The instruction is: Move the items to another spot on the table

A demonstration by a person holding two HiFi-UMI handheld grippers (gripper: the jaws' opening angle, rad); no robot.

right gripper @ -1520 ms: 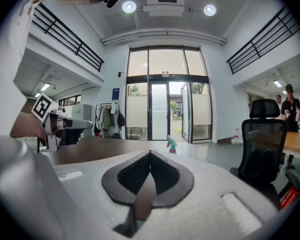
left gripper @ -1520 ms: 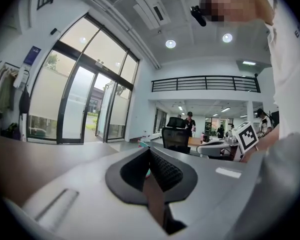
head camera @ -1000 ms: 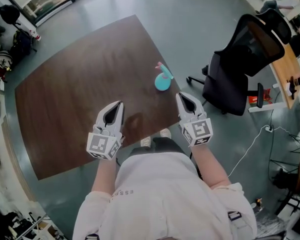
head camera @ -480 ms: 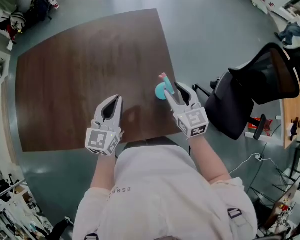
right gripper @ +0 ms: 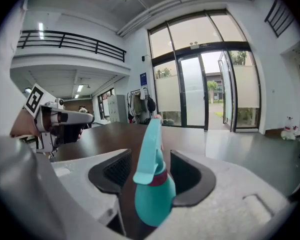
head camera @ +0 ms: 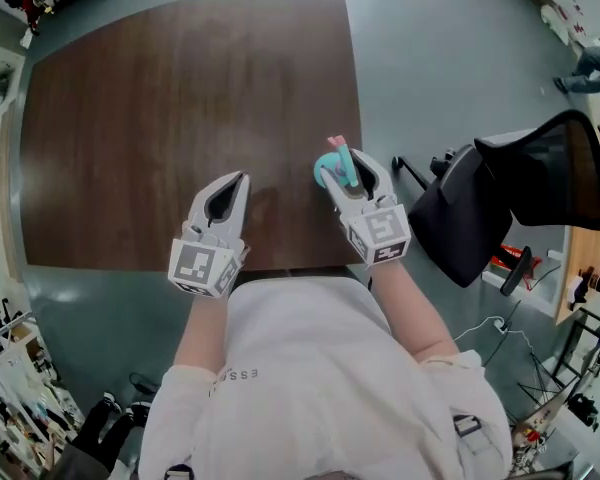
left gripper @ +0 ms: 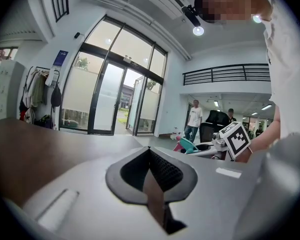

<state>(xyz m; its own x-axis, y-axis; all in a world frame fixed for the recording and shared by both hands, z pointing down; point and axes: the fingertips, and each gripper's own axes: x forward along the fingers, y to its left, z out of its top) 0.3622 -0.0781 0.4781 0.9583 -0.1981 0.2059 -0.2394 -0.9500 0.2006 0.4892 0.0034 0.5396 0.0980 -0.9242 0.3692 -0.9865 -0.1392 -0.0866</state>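
Brown surface (head camera: 130,118) is carrying the teal bottle (right gripper: 153,191) near its near right edge. It's standing upright between the jaws of the right gripper (head camera: 346,168), which have just been opening, pads not pinching yet. Left gripper (head camera: 238,182) is sitting closed and empty, further left, so the right is nearer.

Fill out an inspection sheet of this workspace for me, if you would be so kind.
Surface: brown wooden table, no damage seen.
Job's things: teal bottle with a pink tip, upright near the table's right edge.
Clutter: nothing seen.
Grippers: right gripper around the bottle, its jaws just opening, pads not pressing; left gripper shut, empty, above the table's near edge.
Cables: white cable on the floor, right of the person.
Surroundings: black office chair beside the table; glass doors beyond.
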